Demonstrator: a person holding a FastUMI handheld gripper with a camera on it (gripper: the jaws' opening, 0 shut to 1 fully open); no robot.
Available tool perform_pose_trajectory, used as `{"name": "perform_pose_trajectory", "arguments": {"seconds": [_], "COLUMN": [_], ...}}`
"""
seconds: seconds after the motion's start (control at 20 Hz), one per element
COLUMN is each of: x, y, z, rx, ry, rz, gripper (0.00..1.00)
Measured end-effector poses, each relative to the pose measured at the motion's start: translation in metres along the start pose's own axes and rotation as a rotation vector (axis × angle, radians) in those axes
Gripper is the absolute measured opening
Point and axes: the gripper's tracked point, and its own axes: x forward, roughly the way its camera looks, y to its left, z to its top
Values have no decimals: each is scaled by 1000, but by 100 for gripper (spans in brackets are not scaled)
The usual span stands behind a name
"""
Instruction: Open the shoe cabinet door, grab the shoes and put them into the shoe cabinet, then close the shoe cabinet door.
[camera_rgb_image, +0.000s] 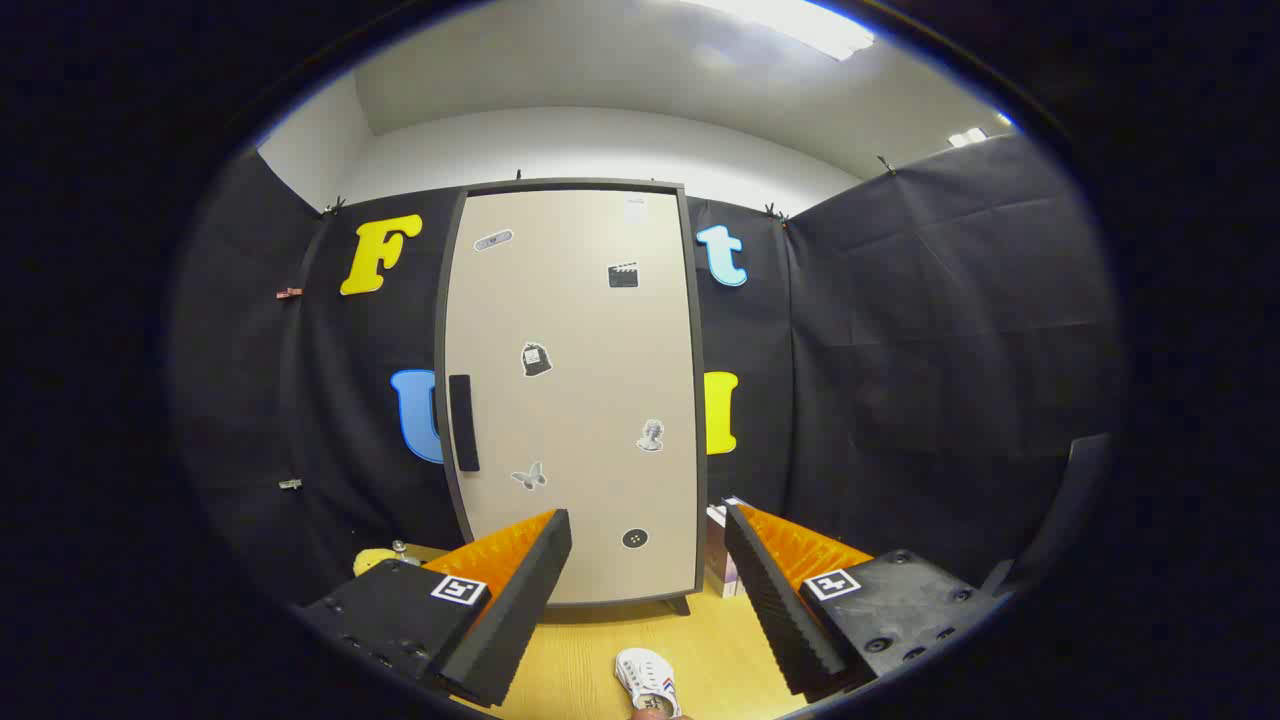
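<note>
The shoe cabinet (575, 390) stands upright against the black cloth wall, straight ahead of me. Its beige door is closed, carries several small stickers, and has a dark vertical handle (463, 423) near its left edge. A small white shoe (647, 680) lies on the wooden tabletop (720, 650) below and between my fingers, in front of the cabinet. My gripper (648, 525) is open, with nothing between its fingers, held back from the cabinet at about the height of the door's lower part.
A yellow object (372, 560) with a small knob sits by the cabinet's lower left corner, behind my left finger. A pale box (722, 560) stands right of the cabinet's base. A dark curved edge (1065, 510) rises at the far right.
</note>
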Motion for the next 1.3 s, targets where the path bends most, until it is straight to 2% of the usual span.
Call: {"name": "perform_pose_trajectory", "arguments": {"seconds": [0.3,1.3], "x": [12,28], "y": [9,36], "z": [4,-6], "rx": [-33,-40], "ry": [-25,35], "rz": [4,63], "gripper": [99,99]}}
